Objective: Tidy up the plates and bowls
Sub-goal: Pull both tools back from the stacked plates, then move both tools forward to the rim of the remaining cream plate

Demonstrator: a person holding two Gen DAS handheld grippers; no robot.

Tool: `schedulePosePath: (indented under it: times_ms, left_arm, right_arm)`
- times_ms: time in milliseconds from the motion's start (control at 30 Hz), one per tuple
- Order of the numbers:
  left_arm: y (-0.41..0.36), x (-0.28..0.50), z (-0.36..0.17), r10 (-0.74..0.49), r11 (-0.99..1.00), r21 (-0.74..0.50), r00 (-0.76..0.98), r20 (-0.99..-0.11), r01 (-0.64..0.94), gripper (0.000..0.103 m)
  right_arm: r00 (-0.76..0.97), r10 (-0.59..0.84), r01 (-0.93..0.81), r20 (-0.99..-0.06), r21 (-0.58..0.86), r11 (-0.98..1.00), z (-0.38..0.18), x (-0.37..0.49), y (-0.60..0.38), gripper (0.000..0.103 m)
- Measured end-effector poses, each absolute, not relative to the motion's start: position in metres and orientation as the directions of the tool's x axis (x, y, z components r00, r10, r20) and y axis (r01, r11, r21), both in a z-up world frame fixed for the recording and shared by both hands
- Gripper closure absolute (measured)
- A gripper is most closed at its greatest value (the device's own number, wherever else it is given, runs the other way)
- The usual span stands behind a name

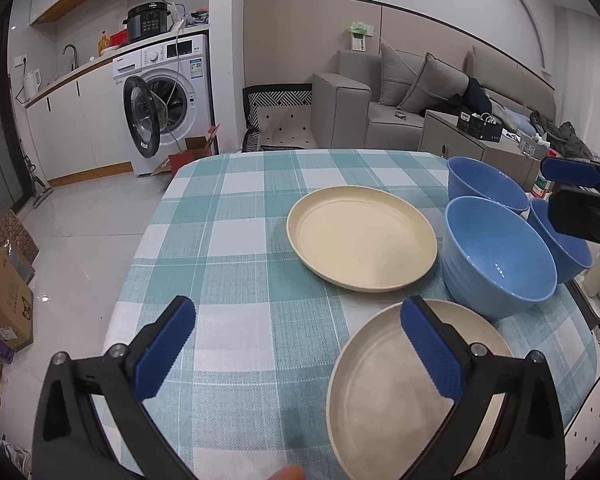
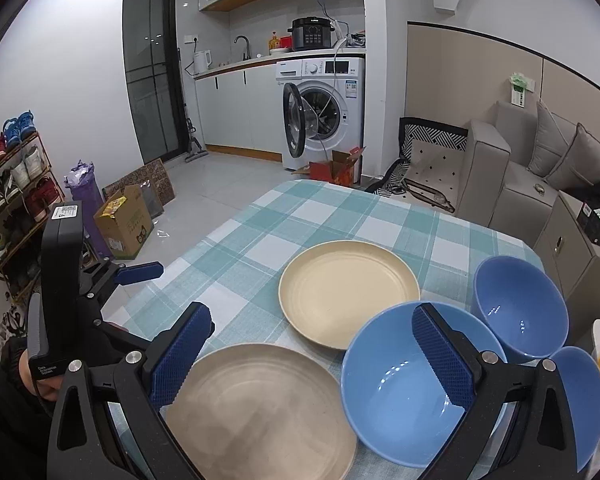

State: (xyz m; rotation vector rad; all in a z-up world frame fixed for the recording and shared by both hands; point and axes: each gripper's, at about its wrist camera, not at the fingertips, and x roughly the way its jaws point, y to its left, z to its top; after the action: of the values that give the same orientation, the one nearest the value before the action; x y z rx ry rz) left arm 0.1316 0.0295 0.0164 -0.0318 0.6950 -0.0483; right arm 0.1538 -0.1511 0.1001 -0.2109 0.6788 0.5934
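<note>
On the checked tablecloth [image 1: 236, 216] in front of me lie two cream plates and three blue bowls. The near plate [image 2: 260, 408] sits at the table's front edge, and the far plate [image 2: 348, 288] lies just beyond it, the two close but apart. To their right, the big near bowl [image 2: 400, 392] stands just beside both plates. Behind it is the far bowl [image 2: 520, 308], and the third bowl [image 2: 580, 400] sits at the right edge, partly hidden by my tongs. All three stand upright and empty.

I hold my left gripper [image 1: 296, 356] above the bare cloth and the near plate's left rim, its blue pads spread wide, pinching nothing. My right gripper [image 2: 312, 364] hangs above the near plate and the near bowl, also spread wide and empty.

Beyond the table are a washing machine [image 2: 324, 108] with its door open and a grey sofa [image 1: 400, 96].
</note>
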Motion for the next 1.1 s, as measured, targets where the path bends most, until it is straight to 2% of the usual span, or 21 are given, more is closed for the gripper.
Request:
schedulePosePath:
  times_ms: [500,1100]
  left_arm:
    - [0.054,0.157,0.018,-0.014,0.999,-0.049,0.759,-0.651,-0.023,0.0]
    - [0.049,0.204,0.026,-0.045,0.998,-0.066,0.75,-0.66,0.001,0.0]
  right_arm:
    - [0.596,0.425,-0.513,-0.681,0.084,0.854,0.106,0.21,-0.162,0.001]
    - [0.559,0.358,-0.469,-0.748,0.071,0.88,0.1,0.269,-0.18,0.001]
